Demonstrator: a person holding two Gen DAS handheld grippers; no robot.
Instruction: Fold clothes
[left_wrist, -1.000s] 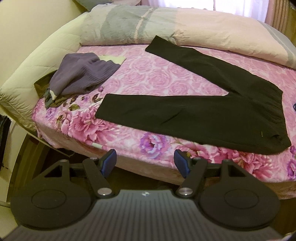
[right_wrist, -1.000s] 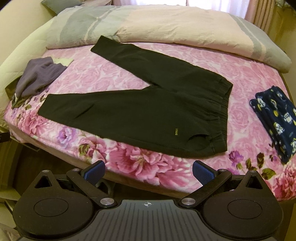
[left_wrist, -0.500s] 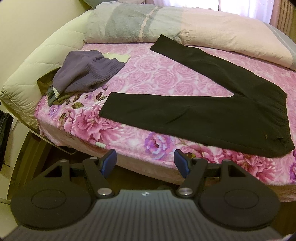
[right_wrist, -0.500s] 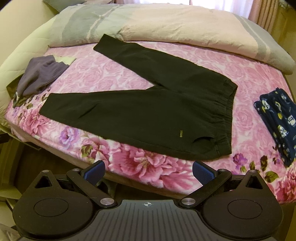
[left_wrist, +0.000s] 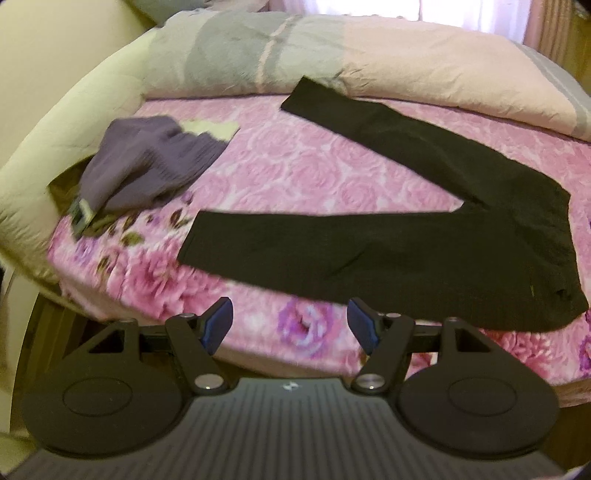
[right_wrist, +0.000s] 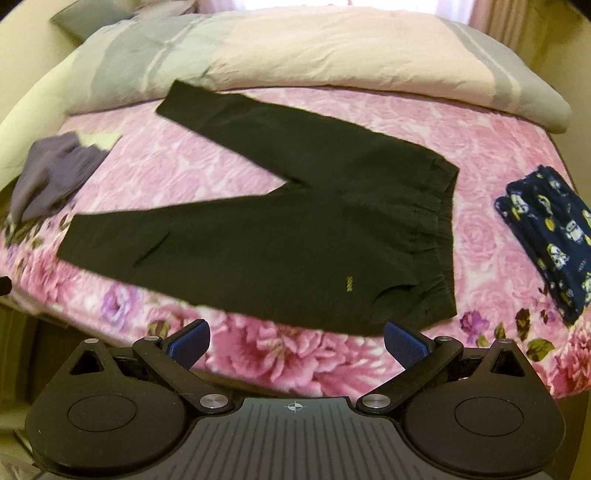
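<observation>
Black trousers (right_wrist: 280, 236) are lying unfolded on the pink rose-print bed (right_wrist: 295, 354), legs splayed in a V, waistband toward the right. Left tongs (left_wrist: 290, 325) and right tongs (right_wrist: 297, 343) are hovering over the near bed edge, both spread wide and gripping nothing. A navy cartoon-print garment (right_wrist: 550, 236) is sitting folded at the right (apparently finished), while a crumpled purple garment (left_wrist: 151, 162) is waiting at the left. Judging by this, most folding is remaining.

matt black cloth trousers (right_wrist: 280, 236) on soft, plush floral bedspread (right_wrist: 295, 354)
</observation>
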